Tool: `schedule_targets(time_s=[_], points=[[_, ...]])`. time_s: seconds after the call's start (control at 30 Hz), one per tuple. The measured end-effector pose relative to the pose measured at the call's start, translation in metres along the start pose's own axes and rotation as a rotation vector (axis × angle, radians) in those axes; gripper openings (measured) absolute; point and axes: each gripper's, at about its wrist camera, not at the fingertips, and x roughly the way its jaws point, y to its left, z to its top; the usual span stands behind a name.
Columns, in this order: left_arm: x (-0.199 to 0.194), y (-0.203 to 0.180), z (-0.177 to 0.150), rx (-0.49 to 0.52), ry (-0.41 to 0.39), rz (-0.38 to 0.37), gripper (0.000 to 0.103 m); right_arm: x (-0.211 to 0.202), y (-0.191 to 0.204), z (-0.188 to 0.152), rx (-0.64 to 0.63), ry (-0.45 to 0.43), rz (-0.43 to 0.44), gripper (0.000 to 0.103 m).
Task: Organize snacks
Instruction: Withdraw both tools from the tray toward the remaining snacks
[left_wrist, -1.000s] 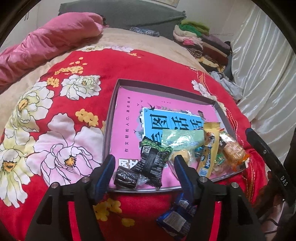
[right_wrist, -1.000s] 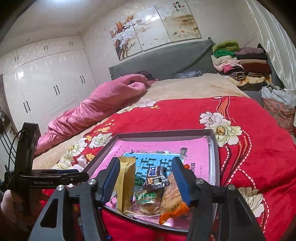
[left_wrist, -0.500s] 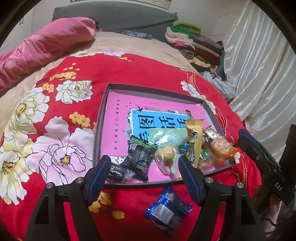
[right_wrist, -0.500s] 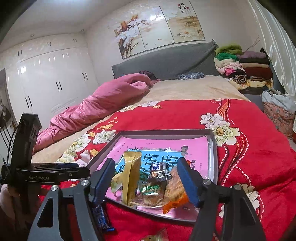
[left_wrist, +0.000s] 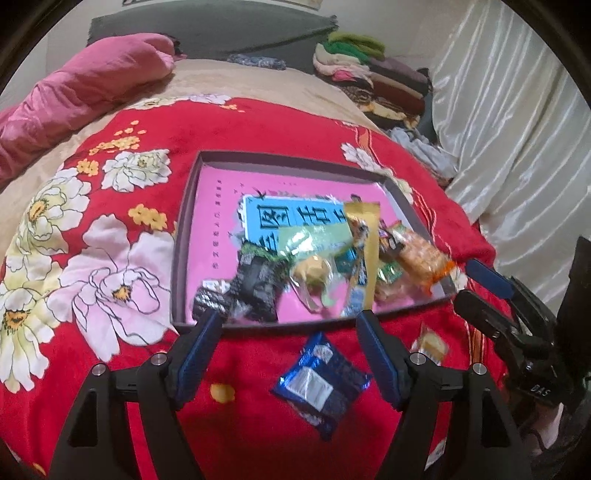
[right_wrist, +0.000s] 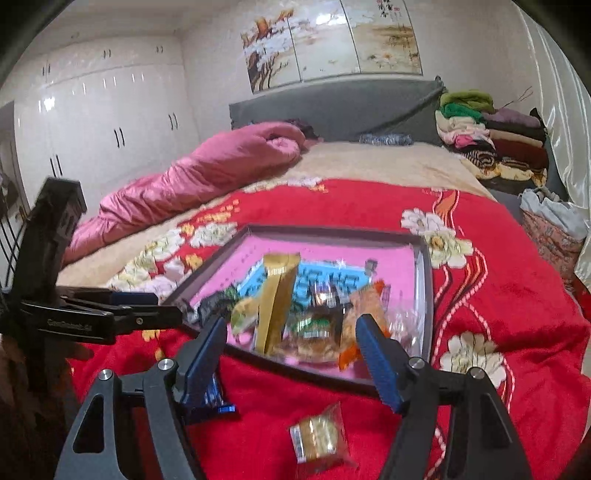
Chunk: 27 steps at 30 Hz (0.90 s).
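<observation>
Blue packet (left_wrist: 320, 376) on bed, just outside tray (left_wrist: 236, 325) near rim, long axis diagonal, between jaws of left gripper (left_wrist: 291, 334): empty, just widened. Right gripper (right_wrist: 291, 345) spread too, just widened, empty, over clear packet (right_wrist: 320, 437).

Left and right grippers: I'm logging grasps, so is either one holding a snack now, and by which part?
Nothing is held. The left gripper is open above the blue packet; the right gripper, jaws just opening, stands empty over the clear-wrapped snack.
</observation>
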Motion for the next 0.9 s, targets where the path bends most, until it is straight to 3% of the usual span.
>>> schedule_targets(time_s=[0.47, 0.8, 0.9], points=[[0.018, -0.016, -0.037, 0.110, 0.107, -0.039, 0.077, 0.011, -0.012, -0.040, 0.032, 0.224, -0.072, 0.072], [0.031, -0.023, -0.048, 0.166, 0.148, -0.033, 0.077, 0.037, -0.001, -0.056, -0.078, 0.349, -0.124, 0.072], [0.034, -0.026, -0.049, 0.185, 0.150, -0.021, 0.077, 0.041, -0.001, -0.058, -0.091, 0.356, -0.117, 0.064]])
